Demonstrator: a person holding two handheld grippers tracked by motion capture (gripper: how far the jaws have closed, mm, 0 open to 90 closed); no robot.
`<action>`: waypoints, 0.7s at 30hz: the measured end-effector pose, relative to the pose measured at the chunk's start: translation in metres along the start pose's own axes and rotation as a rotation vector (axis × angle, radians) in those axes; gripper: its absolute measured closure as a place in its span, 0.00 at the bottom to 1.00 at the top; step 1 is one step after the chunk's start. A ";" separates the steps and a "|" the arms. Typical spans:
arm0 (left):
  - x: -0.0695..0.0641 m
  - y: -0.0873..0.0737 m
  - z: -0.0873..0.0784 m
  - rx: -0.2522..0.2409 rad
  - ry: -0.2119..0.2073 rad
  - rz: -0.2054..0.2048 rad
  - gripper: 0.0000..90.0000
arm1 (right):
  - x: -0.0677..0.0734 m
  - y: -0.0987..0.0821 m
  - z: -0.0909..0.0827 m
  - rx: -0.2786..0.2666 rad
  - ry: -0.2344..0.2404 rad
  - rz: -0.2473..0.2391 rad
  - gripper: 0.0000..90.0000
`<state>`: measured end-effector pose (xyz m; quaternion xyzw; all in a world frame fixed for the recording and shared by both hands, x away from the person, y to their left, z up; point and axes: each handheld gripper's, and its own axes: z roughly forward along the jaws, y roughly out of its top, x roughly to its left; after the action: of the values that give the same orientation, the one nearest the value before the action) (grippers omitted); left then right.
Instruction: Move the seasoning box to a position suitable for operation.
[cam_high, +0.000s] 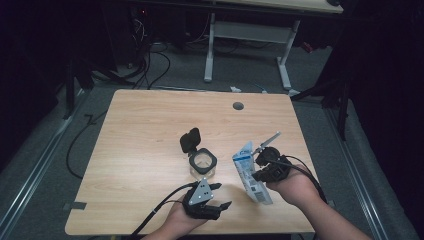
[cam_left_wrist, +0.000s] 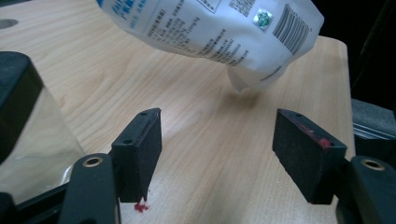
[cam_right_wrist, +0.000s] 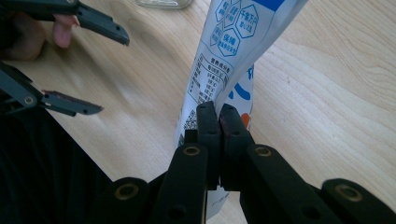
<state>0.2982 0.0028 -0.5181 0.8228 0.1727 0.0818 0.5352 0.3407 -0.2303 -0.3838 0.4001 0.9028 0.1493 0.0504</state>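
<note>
Two grippers: your right gripper (cam_right_wrist: 219, 116) pinches the white pouch (cam_high: 251, 172) tight, lifted at 3 o'clock of the open clear jar (cam_high: 203, 162), probably for pouring, while your left gripper (cam_high: 220, 195) waits wide and empty at the jar's 6 o'clock.

Pouch (cam_left_wrist: 210, 32) top beyond the frame edge

Open tabletop (cam_high: 145, 130) left of the jar (cam_high: 203, 163); pouch (cam_high: 250, 172) just right.
</note>
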 end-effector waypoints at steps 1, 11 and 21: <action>-0.001 0.000 0.000 -0.002 -0.005 0.002 0.37 | 0.001 0.001 -0.001 0.004 -0.004 0.006 0.99; -0.007 0.001 0.006 -0.008 -0.019 0.021 0.31 | 0.013 0.008 -0.003 -0.005 0.011 -0.003 0.99; -0.005 0.001 0.011 0.007 -0.044 0.009 0.30 | 0.020 0.020 -0.002 -0.009 0.021 -0.019 0.99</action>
<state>0.2974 -0.0086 -0.5213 0.8271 0.1574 0.0654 0.5356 0.3408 -0.2038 -0.3749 0.3899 0.9063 0.1570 0.0440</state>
